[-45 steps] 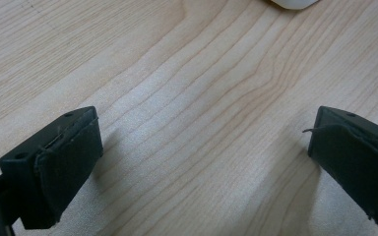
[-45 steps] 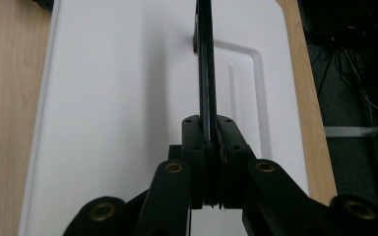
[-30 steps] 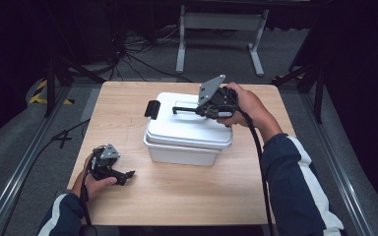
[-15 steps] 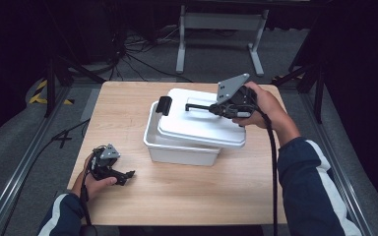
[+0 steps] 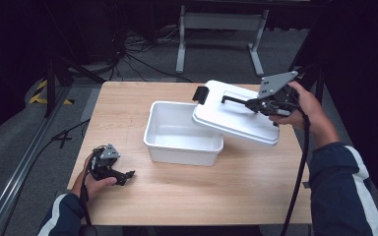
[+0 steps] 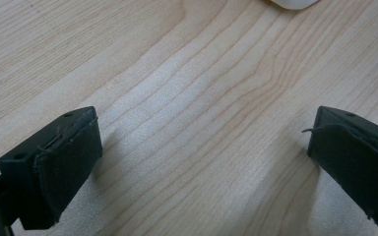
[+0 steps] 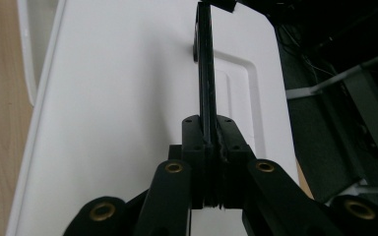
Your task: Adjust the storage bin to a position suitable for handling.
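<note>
The white lid (image 5: 236, 117) is up off the white box (image 5: 182, 133), tilted, hanging over the box's right end and reaching toward the right edge of the desk (image 5: 197, 196). The right gripper (image 5: 256, 104) has it by the thin black handle (image 7: 205, 64) on top; in the right gripper view the 2 jaws are pressed tight onto that handle, one on each side, with the lid's flat white top spreading beneath them. A black latch (image 5: 200, 94) shows at the lid's far left end. The box sits open near the middle of the desk, its white inside bare as far as can be seen. Down at the near left corner the left gripper (image 5: 128, 174) rests low on the wood, held in the left hand (image 5: 96, 179), well apart from the box. Its jaws stand spread wide with bare wood grain between them, and a sliver of the box's white edge sits at the top of the left gripper view.
</note>
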